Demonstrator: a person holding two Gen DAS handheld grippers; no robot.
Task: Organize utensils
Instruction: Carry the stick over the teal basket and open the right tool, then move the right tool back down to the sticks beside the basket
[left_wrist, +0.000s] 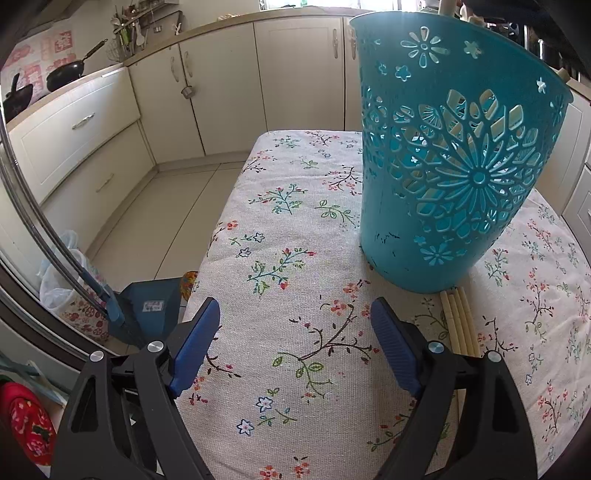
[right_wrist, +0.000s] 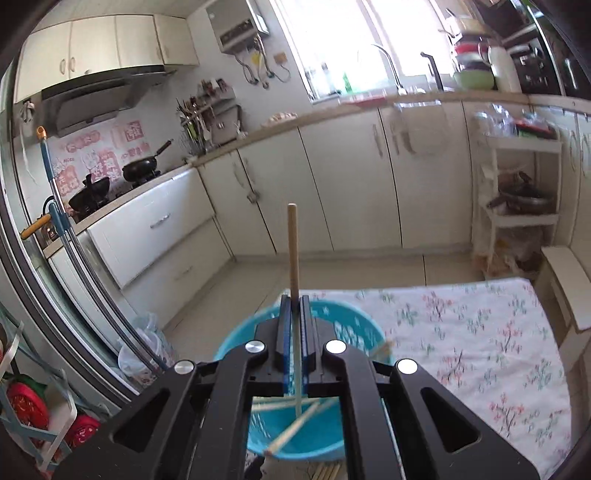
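Observation:
A teal perforated basket (left_wrist: 454, 158) stands on the floral tablecloth (left_wrist: 288, 229), a little ahead and right of my left gripper (left_wrist: 293, 306), which is open and empty just above the cloth. Several cream chopsticks (left_wrist: 460, 321) lie on the cloth at the basket's near foot. In the right wrist view my right gripper (right_wrist: 294, 301) is shut on a single wooden chopstick (right_wrist: 293, 251) that points forward, directly above the open basket (right_wrist: 236, 339). More chopsticks (right_wrist: 295, 428) lie inside the basket. A few chopstick ends (right_wrist: 327, 472) show on the cloth below it.
The table's left edge (left_wrist: 218, 236) drops to a tiled floor. A blue dustpan (left_wrist: 147, 310) and plastic bag (left_wrist: 59, 280) stand by that edge. Cream kitchen cabinets (right_wrist: 332, 192) run behind, with pans (right_wrist: 142, 168) on the stove. A white shelf rack (right_wrist: 517, 206) stands at right.

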